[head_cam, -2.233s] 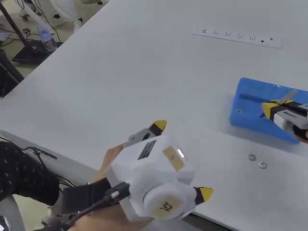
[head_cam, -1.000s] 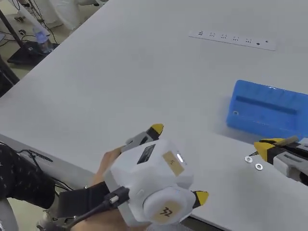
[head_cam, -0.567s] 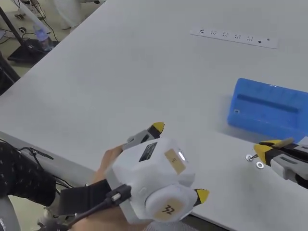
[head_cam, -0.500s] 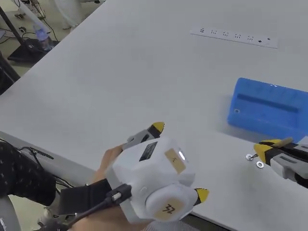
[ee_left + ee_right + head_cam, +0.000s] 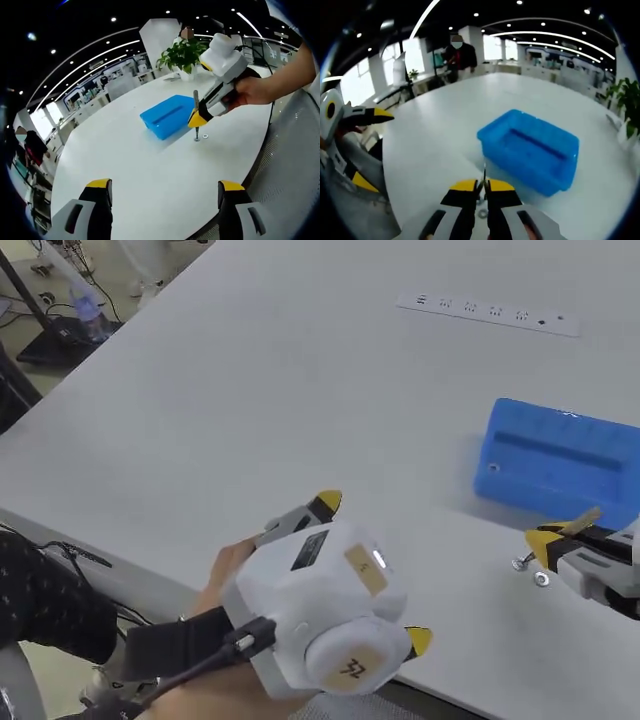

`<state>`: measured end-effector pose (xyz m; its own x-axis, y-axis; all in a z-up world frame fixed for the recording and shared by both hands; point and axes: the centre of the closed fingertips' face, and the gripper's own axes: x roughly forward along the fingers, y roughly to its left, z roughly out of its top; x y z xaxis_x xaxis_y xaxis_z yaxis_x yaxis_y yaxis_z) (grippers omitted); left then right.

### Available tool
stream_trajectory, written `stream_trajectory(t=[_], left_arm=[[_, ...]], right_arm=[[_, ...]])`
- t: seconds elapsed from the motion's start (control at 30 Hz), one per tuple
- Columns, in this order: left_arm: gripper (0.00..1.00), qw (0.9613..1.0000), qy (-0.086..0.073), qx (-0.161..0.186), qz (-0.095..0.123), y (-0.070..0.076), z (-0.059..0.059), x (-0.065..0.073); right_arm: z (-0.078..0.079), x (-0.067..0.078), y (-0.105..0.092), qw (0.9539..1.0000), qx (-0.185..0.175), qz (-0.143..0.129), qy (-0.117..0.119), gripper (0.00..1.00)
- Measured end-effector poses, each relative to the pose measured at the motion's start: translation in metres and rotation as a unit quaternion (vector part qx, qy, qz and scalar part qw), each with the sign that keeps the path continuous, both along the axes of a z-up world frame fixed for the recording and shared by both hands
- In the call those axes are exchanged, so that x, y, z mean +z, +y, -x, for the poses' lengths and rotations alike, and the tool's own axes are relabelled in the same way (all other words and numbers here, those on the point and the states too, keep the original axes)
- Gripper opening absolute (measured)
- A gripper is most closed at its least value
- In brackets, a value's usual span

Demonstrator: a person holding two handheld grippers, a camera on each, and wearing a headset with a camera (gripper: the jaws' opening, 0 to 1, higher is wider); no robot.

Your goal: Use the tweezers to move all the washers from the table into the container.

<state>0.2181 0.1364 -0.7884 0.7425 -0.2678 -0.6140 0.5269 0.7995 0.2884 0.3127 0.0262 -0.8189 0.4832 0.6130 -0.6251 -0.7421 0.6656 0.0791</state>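
Observation:
The blue container (image 5: 560, 458) stands on the white table at the right. Just in front of it lie two small metal washers (image 5: 541, 580), close together. My right gripper (image 5: 548, 540) is shut on the tweezers (image 5: 588, 518), whose tips point down at the washer nearer the container (image 5: 520, 562). In the left gripper view the tweezers (image 5: 196, 112) stand upright over a washer (image 5: 197, 138). In the right gripper view the jaws (image 5: 482, 186) pinch the tweezers before the container (image 5: 532, 150). My left gripper (image 5: 373, 571) is open and holds nothing, near the table's front edge.
A white power strip (image 5: 490, 315) lies at the far side of the table. The table edge (image 5: 120, 560) runs along the left, with a bottle (image 5: 88, 312) and cables on the floor beyond. A person (image 5: 457, 52) stands far off.
My right gripper with the tweezers has come off the container and down to the two washers in front of it. The left gripper has stayed where it was.

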Motion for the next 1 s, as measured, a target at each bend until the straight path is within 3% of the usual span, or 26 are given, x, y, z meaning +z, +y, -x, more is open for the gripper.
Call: stream_trajectory(t=[0.17, 0.4, 0.5, 0.67, 0.8, 0.87, 0.93, 1.0], left_arm=[[0.89, 1.0, 0.001, 0.0, -0.001, 0.0, 0.0, 0.0], [0.89, 1.0, 0.002, -0.002, -0.001, -0.001, 0.0, -0.001], [0.89, 1.0, 0.002, -0.005, 0.001, -0.002, 0.001, -0.001], [0.91, 0.9999, 0.002, -0.008, 0.005, -0.004, 0.002, 0.0], [0.93, 0.9994, -0.004, -0.022, 0.027, -0.013, 0.003, 0.006], [0.95, 0.9992, -0.009, -0.026, 0.03, -0.015, 0.003, 0.008], [0.97, 0.9995, -0.016, -0.023, 0.013, -0.011, 0.001, 0.008], [0.98, 0.9992, -0.015, -0.023, 0.028, -0.013, 0.001, 0.009]], right_arm=[[0.002, 0.0, 0.001, 0.9996, 0.007, -0.005, -0.029, 0.03], [0.001, 0.0, -0.001, 0.9998, 0.004, -0.006, -0.019, 0.03], [0.001, 0.004, 0.0, 0.9997, -0.001, -0.022, -0.009, 0.03], [-0.004, 0.026, 0.002, 0.9989, -0.002, -0.042, -0.018, 0.03], [-0.014, 0.046, 0.002, 0.9978, -0.006, -0.058, -0.033, 0.03], [-0.019, 0.052, 0.002, 0.9973, -0.01, -0.063, -0.037, 0.03], [-0.026, 0.058, 0.0, 0.9966, -0.016, -0.066, -0.046, 0.03], [-0.032, 0.058, -0.001, 0.9966, -0.021, -0.062, -0.05, 0.03]])
